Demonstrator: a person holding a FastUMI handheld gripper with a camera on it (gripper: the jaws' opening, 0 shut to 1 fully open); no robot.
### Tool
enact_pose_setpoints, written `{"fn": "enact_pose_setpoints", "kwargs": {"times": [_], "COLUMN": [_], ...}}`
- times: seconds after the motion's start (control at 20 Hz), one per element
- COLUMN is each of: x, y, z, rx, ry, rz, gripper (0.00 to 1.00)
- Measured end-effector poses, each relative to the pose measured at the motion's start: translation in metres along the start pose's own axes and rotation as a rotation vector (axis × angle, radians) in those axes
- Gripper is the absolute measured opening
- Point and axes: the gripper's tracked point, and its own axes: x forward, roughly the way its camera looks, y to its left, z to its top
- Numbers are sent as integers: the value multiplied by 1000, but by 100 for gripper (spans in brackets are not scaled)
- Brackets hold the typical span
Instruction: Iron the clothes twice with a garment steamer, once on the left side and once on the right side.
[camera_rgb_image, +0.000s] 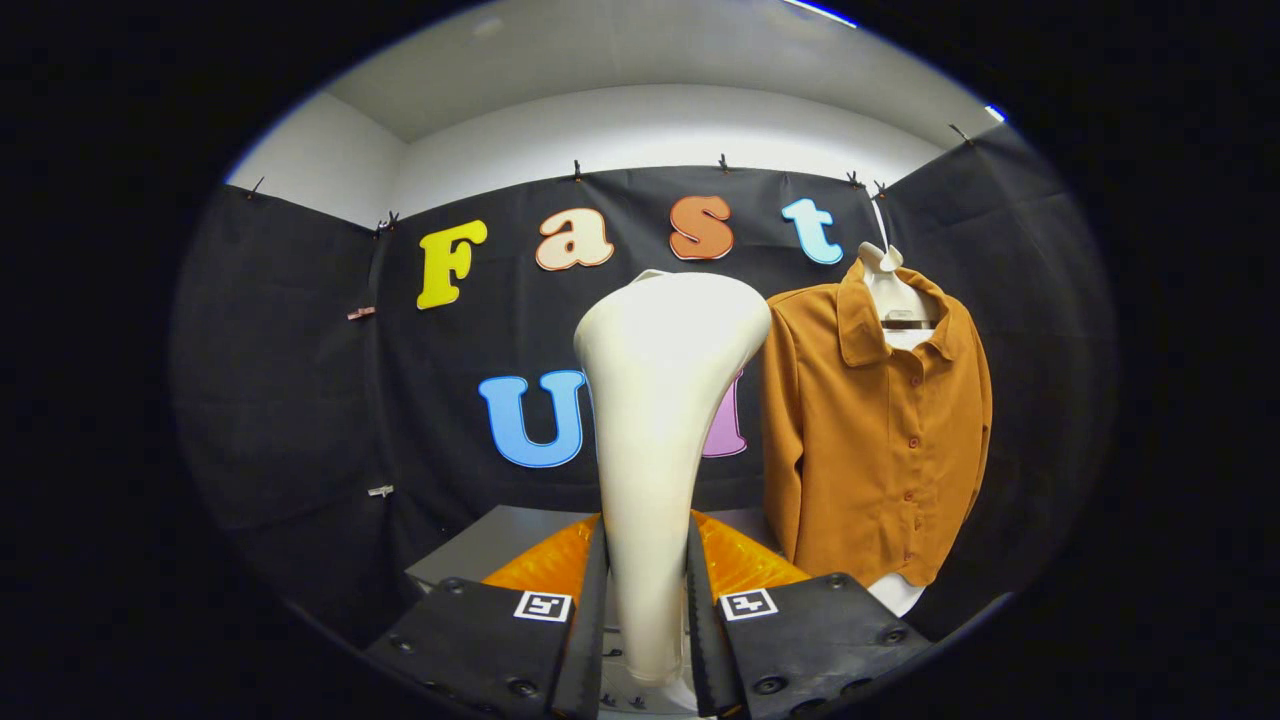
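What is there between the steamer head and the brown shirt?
Nothing: in the gripper view only black wall cloth shows behind the narrow gap between the white steamer, clamped by the gripper, and the brown shirt hanging beyond, to its right.

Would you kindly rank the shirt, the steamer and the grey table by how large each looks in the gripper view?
1. Shirt, largest.
2. Steamer, shut in the tongs; its nearness to the camera inflates it, so its gap to the shirt is unsure.
3. Grey table, smallest, mostly hidden.

No readable text beyond square coded markers (542, 605) on finger mounts
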Motion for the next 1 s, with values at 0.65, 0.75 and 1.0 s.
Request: {"fn": "enact_pose_setpoints", "kwargs": {"times": [0.65, 0.75, 1.0], "x": [-3, -2, -2], "y": [-8, -8, -11], "z": [11, 12, 13], "rx": [-17, -16, -24], "ry": [-26, -29, -34], "rz": [4, 5, 2], "gripper": [39, 39, 39]}}
